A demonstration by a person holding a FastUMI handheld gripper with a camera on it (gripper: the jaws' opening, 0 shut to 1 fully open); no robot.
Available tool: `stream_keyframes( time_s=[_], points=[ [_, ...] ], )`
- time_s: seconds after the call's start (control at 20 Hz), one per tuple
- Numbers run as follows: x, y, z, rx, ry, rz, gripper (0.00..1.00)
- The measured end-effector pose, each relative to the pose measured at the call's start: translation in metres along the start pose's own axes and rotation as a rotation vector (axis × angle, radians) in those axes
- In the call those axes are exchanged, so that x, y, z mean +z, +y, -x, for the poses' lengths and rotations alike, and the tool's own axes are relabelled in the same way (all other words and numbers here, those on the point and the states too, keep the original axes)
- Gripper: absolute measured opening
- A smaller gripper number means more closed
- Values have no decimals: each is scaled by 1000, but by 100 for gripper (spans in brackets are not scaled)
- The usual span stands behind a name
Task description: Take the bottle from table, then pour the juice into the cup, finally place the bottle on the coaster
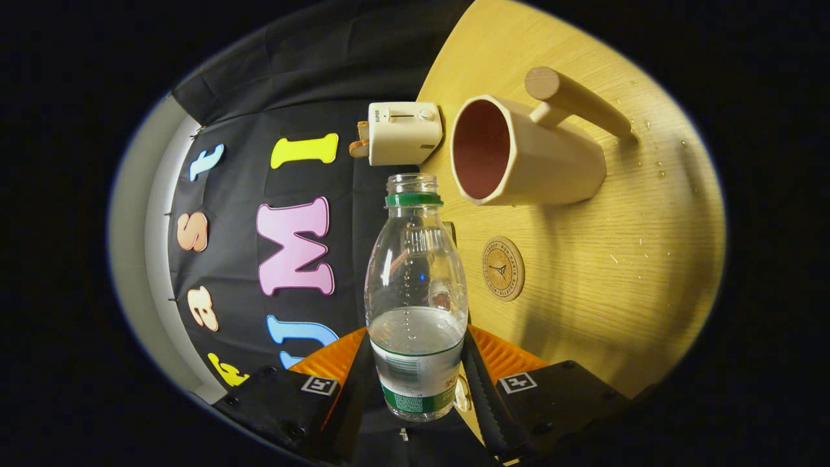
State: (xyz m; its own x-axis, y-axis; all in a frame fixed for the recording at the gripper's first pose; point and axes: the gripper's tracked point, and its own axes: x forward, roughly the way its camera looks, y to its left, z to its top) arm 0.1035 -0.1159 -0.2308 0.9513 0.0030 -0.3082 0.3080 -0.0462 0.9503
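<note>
Bottle [415,285] — one — apparently clamped between gripper [415,373] fingers.

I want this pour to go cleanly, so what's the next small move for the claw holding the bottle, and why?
Probably carry the bottle's open mouth toward the cup before tipping further. The claw is shut on the bottle, which has no cap and still holds liquid in its lower part. Its mouth sits beside the cup's rim, not yet over the opening, and drops already lie on the table.

one bottle [415,285], one cup [519,155], one coaster [502,268], one toaster [403,132]
</note>
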Motion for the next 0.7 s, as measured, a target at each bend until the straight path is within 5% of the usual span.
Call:
stream_keyframes(
  time_s=[0.7],
  points=[
    [5, 2, 0, 13, -29, -87, 75]
  ],
)
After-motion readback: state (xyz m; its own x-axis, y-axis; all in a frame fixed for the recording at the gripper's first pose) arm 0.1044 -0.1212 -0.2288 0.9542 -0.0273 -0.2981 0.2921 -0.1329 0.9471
